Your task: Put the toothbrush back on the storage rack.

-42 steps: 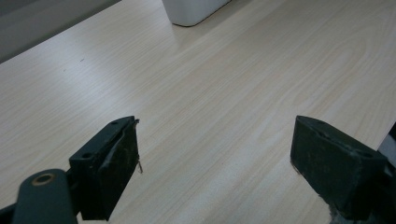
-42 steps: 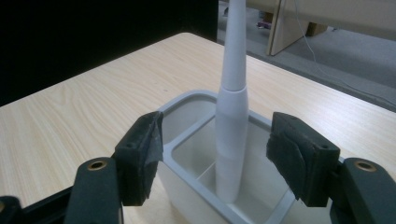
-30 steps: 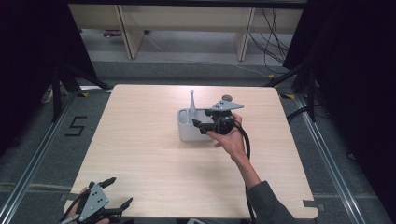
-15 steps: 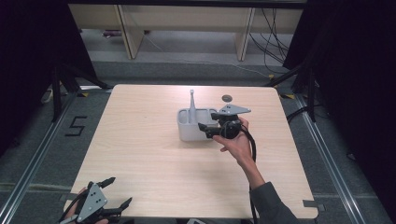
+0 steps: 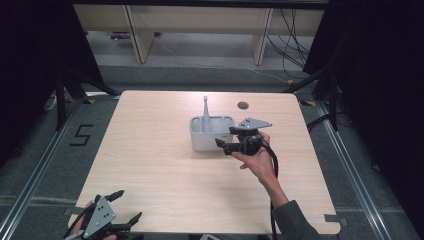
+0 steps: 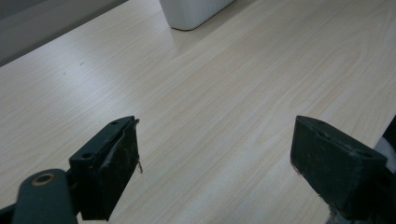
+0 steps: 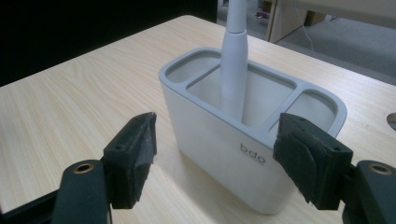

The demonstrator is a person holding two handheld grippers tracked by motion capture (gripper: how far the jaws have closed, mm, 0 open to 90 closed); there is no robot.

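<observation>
My right tongs (image 5: 223, 144), just widening and released, back off the white holder (image 5: 210, 134) mid-surface where the toothbrush (image 5: 205, 113) stands; left tongs (image 5: 120, 207) released at the near-left corner; next, probably withdraw clear.

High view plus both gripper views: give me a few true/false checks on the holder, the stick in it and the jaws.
1. The white holder has three compartments. True.
2. The white stick stands in the middle compartment. True.
3. The right gripper is shut on the holder. False: its jaws stand open on either side of the holder, apart from it.
4. The left gripper is over the holder. False: it is at the near left corner of the table, far from the holder.
5. The left gripper holds a stick. False: nothing is between its open jaws.
</observation>
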